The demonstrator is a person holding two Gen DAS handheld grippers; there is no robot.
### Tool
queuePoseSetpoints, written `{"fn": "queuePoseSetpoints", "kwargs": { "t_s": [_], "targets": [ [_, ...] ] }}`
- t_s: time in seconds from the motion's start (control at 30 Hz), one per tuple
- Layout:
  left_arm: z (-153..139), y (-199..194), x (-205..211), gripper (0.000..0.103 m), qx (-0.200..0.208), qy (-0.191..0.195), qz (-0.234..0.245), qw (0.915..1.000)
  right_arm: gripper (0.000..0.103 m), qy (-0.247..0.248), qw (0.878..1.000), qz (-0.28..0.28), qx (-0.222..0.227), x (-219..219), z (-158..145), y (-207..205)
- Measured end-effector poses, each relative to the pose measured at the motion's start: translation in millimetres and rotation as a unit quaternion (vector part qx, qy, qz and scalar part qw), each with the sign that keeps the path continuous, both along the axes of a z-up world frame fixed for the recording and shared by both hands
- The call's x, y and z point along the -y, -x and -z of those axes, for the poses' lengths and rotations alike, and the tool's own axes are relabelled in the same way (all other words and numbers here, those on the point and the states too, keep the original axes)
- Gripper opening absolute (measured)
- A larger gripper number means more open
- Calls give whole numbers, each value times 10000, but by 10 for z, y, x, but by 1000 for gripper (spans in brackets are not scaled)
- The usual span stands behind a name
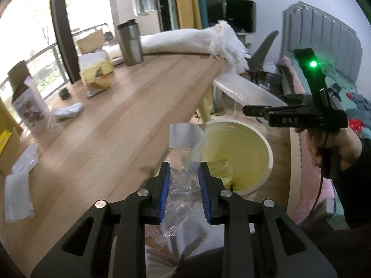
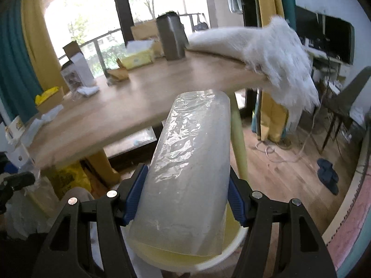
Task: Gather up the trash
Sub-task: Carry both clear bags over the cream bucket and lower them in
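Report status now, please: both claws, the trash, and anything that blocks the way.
Left claw shut on crumpled clear wrapper. Right claw shut on clear plastic packaging. Both above yellow bin beside table. Nothing blocking.

Left gripper (image 1: 184, 190) and right gripper (image 2: 183, 194) both point downward, jaws clamped, right set wider.

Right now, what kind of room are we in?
Most likely a lived-in bedroom or studio flat: a bed with a padded headboard, a wooden table cluttered with household items, and a balcony window.
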State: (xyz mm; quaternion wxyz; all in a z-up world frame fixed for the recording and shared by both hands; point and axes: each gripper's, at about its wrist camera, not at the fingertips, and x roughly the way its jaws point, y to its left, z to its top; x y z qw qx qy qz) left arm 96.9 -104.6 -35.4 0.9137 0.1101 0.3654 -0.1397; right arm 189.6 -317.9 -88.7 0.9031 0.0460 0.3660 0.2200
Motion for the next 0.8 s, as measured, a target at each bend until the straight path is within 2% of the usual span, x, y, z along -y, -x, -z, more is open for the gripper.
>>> {"fn": "queuePoseSetpoints", "kwargs": {
  "t_s": [0.23, 0.4, 0.63, 0.8],
  "targets": [
    [160, -130, 307, 27, -186, -129, 278, 9994, 65, 84, 9990, -113, -427, 83, 416, -30],
    [247, -221, 439, 27, -276, -237, 387, 9986, 70, 91, 9986, -282, -440, 53, 623, -25],
    [357, -376, 604, 27, -425, -304, 481, 9975, 77, 340, 9950, -837, -436, -33, 752, 8],
    [435, -465, 767, 27, -504, -347, 639, 9961, 79, 294, 9963, -764, -267, 109, 709, 53]
  ]
}}
